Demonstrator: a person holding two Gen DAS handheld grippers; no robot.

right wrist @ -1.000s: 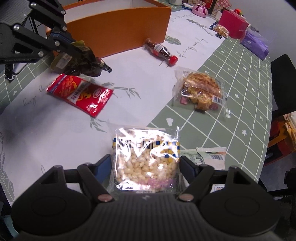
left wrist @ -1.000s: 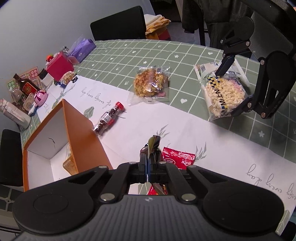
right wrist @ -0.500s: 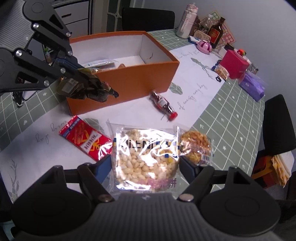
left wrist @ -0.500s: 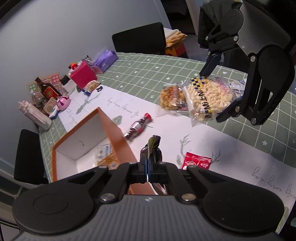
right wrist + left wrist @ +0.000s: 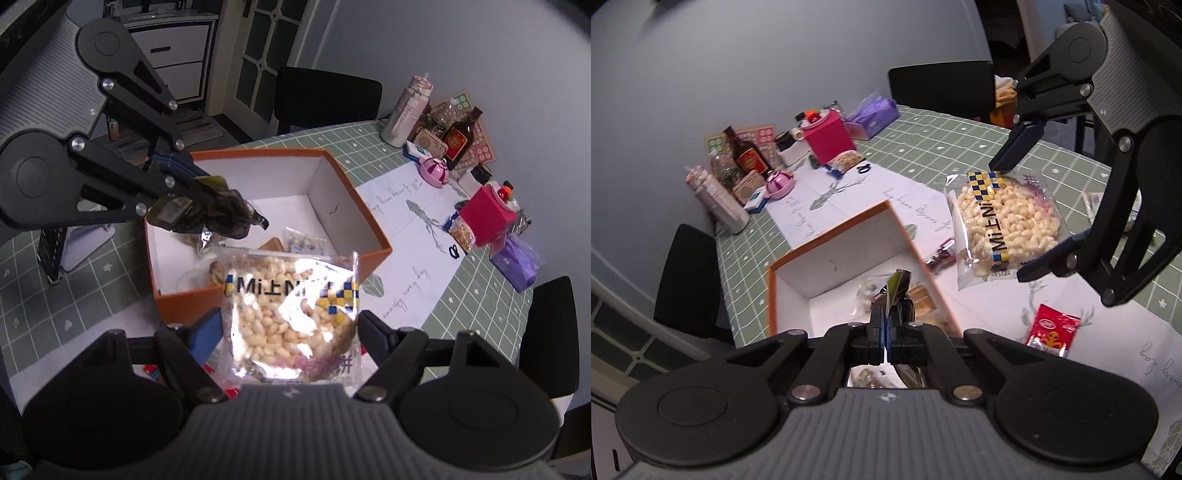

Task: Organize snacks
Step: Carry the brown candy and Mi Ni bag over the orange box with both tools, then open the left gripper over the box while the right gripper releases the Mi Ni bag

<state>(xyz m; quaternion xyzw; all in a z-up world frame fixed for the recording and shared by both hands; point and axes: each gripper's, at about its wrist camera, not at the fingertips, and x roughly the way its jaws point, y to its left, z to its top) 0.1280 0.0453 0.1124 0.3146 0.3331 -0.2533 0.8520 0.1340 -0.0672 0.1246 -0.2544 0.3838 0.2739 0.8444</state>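
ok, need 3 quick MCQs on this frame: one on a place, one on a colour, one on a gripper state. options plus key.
1. Where does the red snack packet lie?
A. inside the box
B. on the white table runner, outside the box
C. in the right gripper

2. What colour is the outside of the box?
A. orange
B. blue
C. black

3. What is the left gripper doing?
A. open, holding nothing
B. open around a bottle
C. shut on a dark snack packet

Key:
1 B, it lies flat on the runner beside the box.
2 A, the outer wall is orange, the inside white.
3 C, the dark snack packet is pinched between its closed fingers, above the box.
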